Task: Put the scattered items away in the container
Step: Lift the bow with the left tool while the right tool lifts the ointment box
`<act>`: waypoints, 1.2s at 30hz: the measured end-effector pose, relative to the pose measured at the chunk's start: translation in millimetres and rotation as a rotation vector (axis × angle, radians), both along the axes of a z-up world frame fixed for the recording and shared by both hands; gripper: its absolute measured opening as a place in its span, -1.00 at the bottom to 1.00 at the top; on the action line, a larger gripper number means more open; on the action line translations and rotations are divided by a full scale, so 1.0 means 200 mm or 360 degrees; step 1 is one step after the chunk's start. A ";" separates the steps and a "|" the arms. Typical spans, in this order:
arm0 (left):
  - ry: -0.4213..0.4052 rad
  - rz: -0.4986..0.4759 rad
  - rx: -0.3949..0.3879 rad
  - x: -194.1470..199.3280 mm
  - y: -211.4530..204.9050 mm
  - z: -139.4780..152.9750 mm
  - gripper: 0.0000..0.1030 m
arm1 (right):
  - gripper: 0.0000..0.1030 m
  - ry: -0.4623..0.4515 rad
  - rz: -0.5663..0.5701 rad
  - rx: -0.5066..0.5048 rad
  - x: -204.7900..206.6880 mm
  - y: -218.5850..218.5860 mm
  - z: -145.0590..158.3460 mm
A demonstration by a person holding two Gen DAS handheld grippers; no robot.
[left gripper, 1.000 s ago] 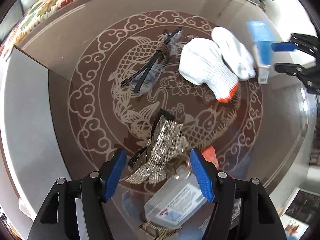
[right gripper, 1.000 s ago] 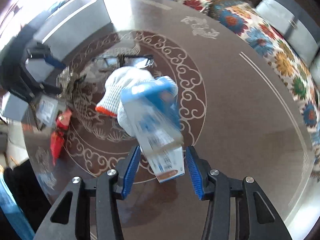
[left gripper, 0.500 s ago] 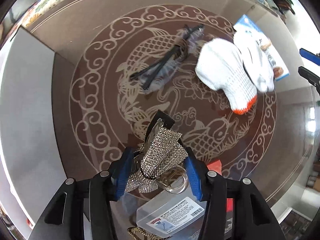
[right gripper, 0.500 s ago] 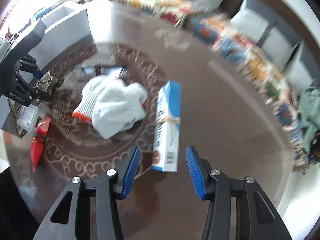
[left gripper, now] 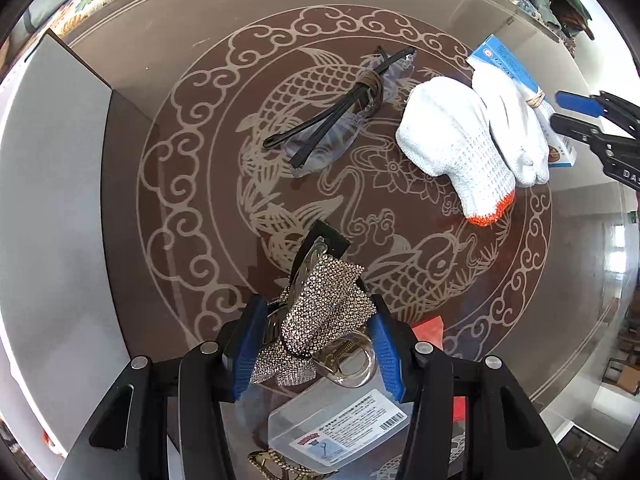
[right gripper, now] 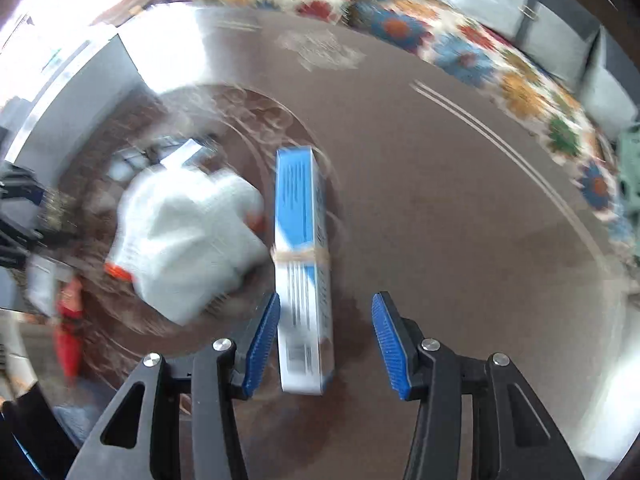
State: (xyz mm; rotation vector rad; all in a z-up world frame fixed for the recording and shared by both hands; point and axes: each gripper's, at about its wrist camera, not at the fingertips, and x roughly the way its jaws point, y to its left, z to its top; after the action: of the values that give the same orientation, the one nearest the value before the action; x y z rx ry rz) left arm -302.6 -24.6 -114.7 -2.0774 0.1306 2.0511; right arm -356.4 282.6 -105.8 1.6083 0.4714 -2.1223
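My left gripper (left gripper: 314,330) is shut on a rhinestone hair clip (left gripper: 324,304), held just above the glass table. Safety glasses (left gripper: 340,108) lie further out, white knit gloves (left gripper: 472,144) to their right. A blue and white box (right gripper: 304,264) with a rubber band lies on the table; it also shows in the left wrist view (left gripper: 516,76) behind the gloves. My right gripper (right gripper: 326,340) is open, its fingers either side of the box's near end, the left pad close to it. The grey container (left gripper: 48,200) stands at the left.
A clear plastic case (left gripper: 336,428) and a gold chain (left gripper: 276,464) lie under my left gripper. Red packets (right gripper: 68,320) lie near the table's edge. A floral sofa (right gripper: 460,40) runs behind the round table (right gripper: 480,240).
My right gripper let go of the box, which now lies flat beside the gloves, and its jaws opened wider. My left gripper closed on the rhinestone clip.
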 end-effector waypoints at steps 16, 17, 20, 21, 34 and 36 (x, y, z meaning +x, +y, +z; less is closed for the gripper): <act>-0.0045 0.0093 0.0075 -0.07 -0.09 0.04 -0.01 | -0.58 -0.0059 -0.0118 0.0193 -0.01 -0.04 -0.13; -0.0043 0.0097 0.0076 -0.07 -0.09 0.05 -0.01 | -0.58 -0.0055 -0.0131 0.0195 0.00 -0.02 -0.13; -0.0033 0.0111 0.0077 -0.08 -0.10 0.07 -0.01 | -0.58 -0.0041 -0.0152 0.0158 0.03 0.02 -0.07; -0.0028 0.0113 0.0071 -0.08 -0.09 0.08 -0.01 | -0.58 -0.0033 -0.0149 0.0145 0.05 0.03 -0.05; 0.0105 0.0087 0.0047 0.01 -0.11 0.37 -0.01 | -0.58 0.0053 -0.0207 0.0103 0.28 0.04 0.25; 0.0135 0.0086 0.0047 0.06 -0.15 0.36 -0.01 | -0.58 0.0065 -0.0205 0.0093 0.33 0.02 0.30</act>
State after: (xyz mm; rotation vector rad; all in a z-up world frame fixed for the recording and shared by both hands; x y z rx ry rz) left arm -290.2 -54.8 -42.6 -1.9988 0.0581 2.1599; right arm -291.3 286.1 -46.6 1.6717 0.4582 -2.2592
